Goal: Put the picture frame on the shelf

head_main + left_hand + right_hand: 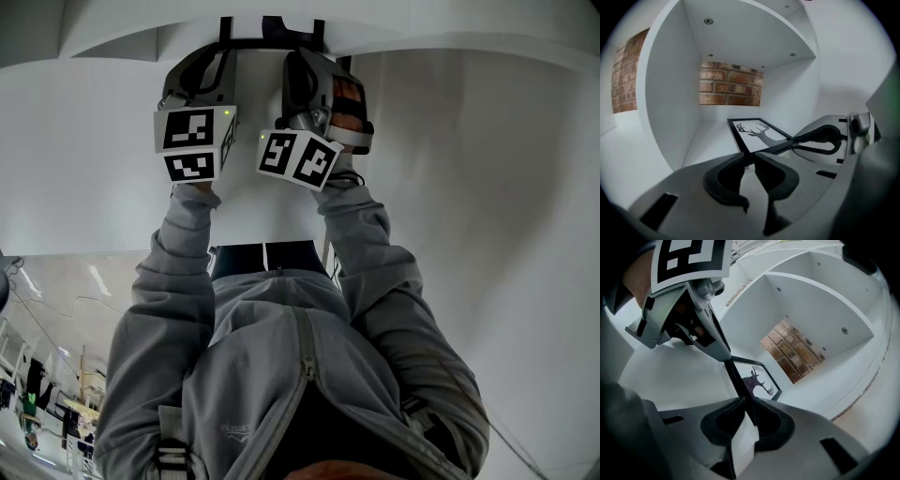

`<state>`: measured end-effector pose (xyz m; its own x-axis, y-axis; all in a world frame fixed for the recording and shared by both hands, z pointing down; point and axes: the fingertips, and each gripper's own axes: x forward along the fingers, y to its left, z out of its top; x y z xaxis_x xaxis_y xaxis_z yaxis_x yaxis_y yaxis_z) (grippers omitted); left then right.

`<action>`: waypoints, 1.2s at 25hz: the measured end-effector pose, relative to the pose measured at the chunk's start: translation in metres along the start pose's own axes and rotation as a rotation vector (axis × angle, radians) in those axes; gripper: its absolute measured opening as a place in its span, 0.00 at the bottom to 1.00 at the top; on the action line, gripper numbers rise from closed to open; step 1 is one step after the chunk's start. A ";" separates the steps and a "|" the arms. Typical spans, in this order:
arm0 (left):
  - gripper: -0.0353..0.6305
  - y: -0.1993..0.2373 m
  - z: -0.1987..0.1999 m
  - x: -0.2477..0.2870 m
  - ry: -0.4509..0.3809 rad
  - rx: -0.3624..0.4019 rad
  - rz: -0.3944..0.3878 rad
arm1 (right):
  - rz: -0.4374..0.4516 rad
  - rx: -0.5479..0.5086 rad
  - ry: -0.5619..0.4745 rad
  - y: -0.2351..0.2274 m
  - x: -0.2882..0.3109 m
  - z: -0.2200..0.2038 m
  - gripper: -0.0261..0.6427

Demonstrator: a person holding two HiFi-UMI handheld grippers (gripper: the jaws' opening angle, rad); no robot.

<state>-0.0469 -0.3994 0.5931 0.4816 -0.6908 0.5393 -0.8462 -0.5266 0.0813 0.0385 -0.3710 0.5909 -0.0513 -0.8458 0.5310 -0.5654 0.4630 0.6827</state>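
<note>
While both grippers held it, the picture frame (758, 132), black-bordered with a deer silhouette on white, lay partly inside the white shelf compartment (665, 103), its far edge pointing toward the compartment's back. Whether it rested on the compartment's floor could not be told. The left gripper (749, 158) was clamped on the frame's near edge at one corner, just outside the compartment's mouth, its pads pressed on the black border. The right gripper (749, 404) was closed on the other end of that same near edge, just beside the left one, with the border running between its pads. Through the compartment's open back a red brick wall (731, 86) showed. In front of the compartment, in the head view, the two marker cubes (195, 142) sat side by side, and the person's grey sleeves (173, 253) reached toward it.
</note>
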 end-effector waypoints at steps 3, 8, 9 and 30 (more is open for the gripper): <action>0.16 0.003 -0.005 0.003 0.005 0.017 0.012 | 0.005 0.009 -0.003 0.005 0.004 -0.001 0.14; 0.20 -0.006 -0.010 -0.002 0.018 0.007 0.011 | 0.006 0.044 -0.002 0.007 -0.008 -0.005 0.13; 0.23 -0.009 -0.013 -0.003 0.022 0.005 0.006 | 0.003 0.051 -0.005 0.008 -0.011 -0.006 0.12; 0.06 -0.083 0.061 -0.141 -0.159 0.085 0.011 | -0.151 0.302 -0.165 -0.075 -0.158 0.033 0.08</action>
<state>-0.0308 -0.2891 0.4589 0.5077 -0.7628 0.4003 -0.8327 -0.5537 0.0011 0.0619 -0.2804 0.4391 -0.0667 -0.9413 0.3309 -0.7930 0.2513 0.5550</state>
